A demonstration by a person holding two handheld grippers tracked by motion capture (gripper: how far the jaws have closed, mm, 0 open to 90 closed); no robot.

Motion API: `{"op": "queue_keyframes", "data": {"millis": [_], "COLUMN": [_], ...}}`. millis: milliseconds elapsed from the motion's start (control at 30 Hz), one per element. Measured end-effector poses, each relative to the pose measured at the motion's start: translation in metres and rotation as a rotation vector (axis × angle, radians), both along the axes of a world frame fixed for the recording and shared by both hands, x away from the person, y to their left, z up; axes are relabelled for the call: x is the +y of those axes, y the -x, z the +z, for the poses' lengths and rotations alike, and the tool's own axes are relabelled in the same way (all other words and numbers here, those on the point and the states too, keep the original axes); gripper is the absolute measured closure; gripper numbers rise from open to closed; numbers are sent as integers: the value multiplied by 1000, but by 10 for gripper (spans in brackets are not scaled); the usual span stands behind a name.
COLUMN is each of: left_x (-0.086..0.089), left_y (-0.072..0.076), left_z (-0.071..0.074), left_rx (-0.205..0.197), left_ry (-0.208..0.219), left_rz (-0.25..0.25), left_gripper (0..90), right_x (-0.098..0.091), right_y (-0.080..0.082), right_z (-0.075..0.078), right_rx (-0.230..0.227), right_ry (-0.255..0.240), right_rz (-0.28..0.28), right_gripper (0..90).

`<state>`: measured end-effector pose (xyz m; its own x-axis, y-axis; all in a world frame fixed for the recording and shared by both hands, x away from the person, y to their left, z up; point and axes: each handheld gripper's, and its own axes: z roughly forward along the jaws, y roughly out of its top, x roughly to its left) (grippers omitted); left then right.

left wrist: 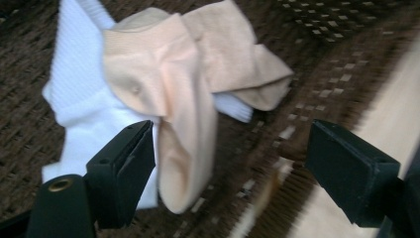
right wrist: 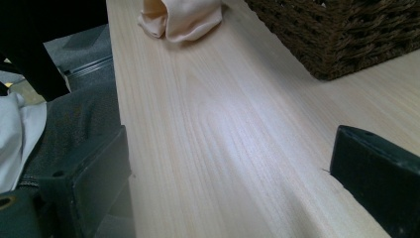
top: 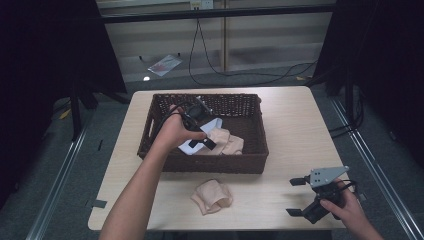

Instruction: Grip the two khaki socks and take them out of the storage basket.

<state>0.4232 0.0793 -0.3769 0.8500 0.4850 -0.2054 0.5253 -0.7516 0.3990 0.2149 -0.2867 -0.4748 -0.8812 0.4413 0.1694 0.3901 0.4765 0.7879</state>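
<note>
Left tool: jaws wide, holding nothing, over peach sock on white sock in basket
Right tool: agape, empty, above worktop
Second peach sock: on worktop, outside basket

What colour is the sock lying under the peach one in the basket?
White; the white sock shows best in the left gripper view, beneath the peach sock.

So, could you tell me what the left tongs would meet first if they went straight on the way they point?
Most likely the peach sock in the wicker basket; it lies between the open left tongs, over a white sock.
</note>
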Motion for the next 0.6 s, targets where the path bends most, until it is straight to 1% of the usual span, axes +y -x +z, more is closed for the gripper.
{"op": "queue_keyframes", "data": {"millis": [100,167,200,267,300,333,400,467,500,533,600], "left_x": [-1,-1,-2,-2,-2,-3,-3,-4,-4,-4,-4], "left_y": [-5,-8,-9,-11,-12,-13,-15,-17,-18,-19,-21], "left_z": [-6,-10,-12,-15,-17,-18,-22,-26,-28,-30,-35], "left_rx": [3,-6,-6,-2,-9,-5,-10,-7,-8,0,0], "left_ry": [-8,-6,-9,-15,-14,-20,-20,-22,-20,-20,-2], "left_rz": [12,24,22,28,31,40,39,49,53,55,62], "left_gripper": [191,191,192,205,215,219,234,241,248,253,270], "right_x": [0,0,0,0,0,0,0,0,0,0,0], "right_y": [0,0,0,0,0,0,0,0,0,0,0], "right_z": [0,0,0,0,0,0,0,0,0,0,0], "right_rx": [-2,-1,0,-1,-1,1,2,1,0,2,0], "right_ry": [0,0,0,1,1,-1,-1,-2,0,-1,-2], "right_rz": [-1,0,0,2,2,0,-1,-1,0,-3,-1], "right_gripper": [15,15,15,15,15,15,15,15,15,15,15]}}
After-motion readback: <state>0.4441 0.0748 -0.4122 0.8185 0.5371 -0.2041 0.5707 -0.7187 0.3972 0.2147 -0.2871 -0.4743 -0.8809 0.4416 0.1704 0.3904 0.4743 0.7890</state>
